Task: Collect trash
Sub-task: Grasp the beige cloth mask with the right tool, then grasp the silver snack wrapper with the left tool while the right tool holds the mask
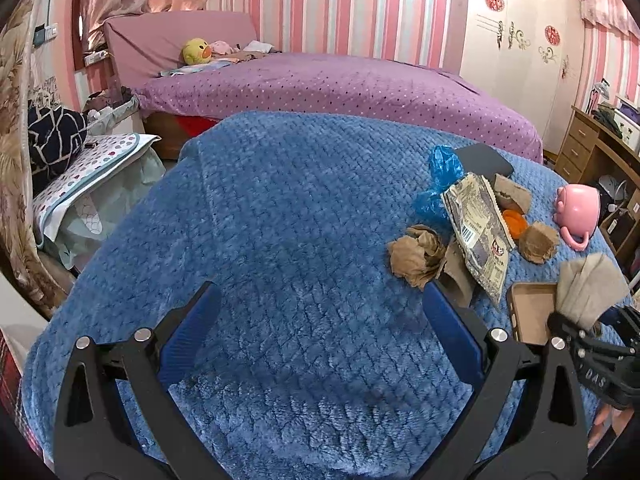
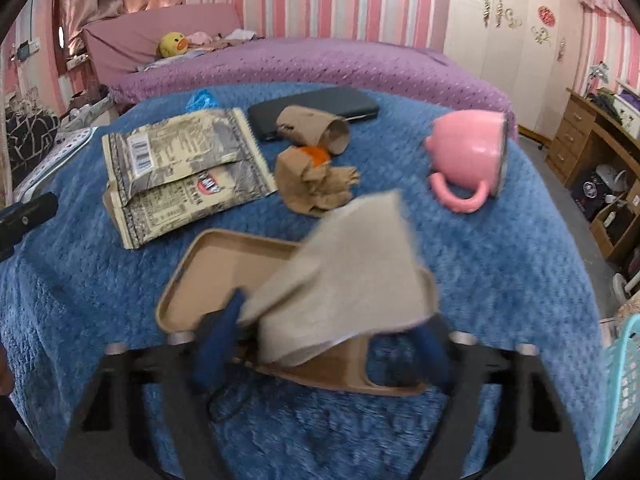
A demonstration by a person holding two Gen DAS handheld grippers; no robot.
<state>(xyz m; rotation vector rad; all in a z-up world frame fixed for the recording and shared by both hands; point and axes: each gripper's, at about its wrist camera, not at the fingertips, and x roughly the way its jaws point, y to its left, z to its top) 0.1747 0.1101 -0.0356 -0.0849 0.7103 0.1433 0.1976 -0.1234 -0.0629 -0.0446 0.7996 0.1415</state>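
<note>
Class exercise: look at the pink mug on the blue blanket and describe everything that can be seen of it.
The pink mug looks like glossy ceramic or plastic, round-bellied, with a looped, curly handle. It lies tipped on its side on the blue blanket, handle resting on the fabric and its mouth turned to the right, so the inside is hidden. It lies to the right of the trash, apart from the crumpled brown paper and the cardboard tube. Nothing but the blanket touches it; no hand-held gripper is on it.

blue quilted blanket (image 2: 500, 264), pink mug (image 2: 468, 156), purple dotted bedspread (image 1: 340, 88).
</note>
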